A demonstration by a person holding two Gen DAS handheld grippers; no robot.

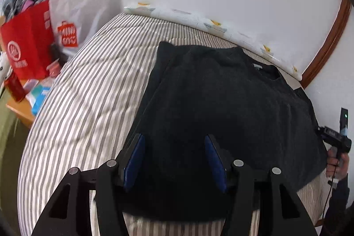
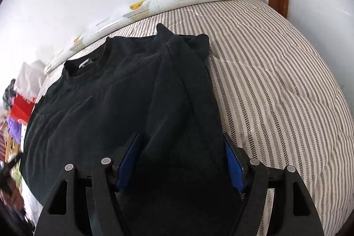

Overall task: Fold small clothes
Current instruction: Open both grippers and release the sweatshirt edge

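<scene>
A black sweater (image 1: 221, 103) lies flat on the striped bed, neck toward the wall, with its sleeves folded in over the body. It also shows in the right wrist view (image 2: 124, 98). My left gripper (image 1: 174, 141) is open, its blue pads spread over the sweater's near hem on the left side. My right gripper (image 2: 180, 138) is open wide over the near hem on the right side, above the folded sleeve (image 2: 183, 72). Neither holds cloth. The right gripper's body (image 1: 336, 136) shows at the left view's right edge.
The striped bed cover (image 1: 88, 92) spreads left of the sweater and also right of it (image 2: 276, 81). A white patterned pillow (image 1: 199, 19) lies along the wall. A red bag (image 1: 28, 41), a white bag (image 1: 84, 6) and clutter stand on a bedside table at left.
</scene>
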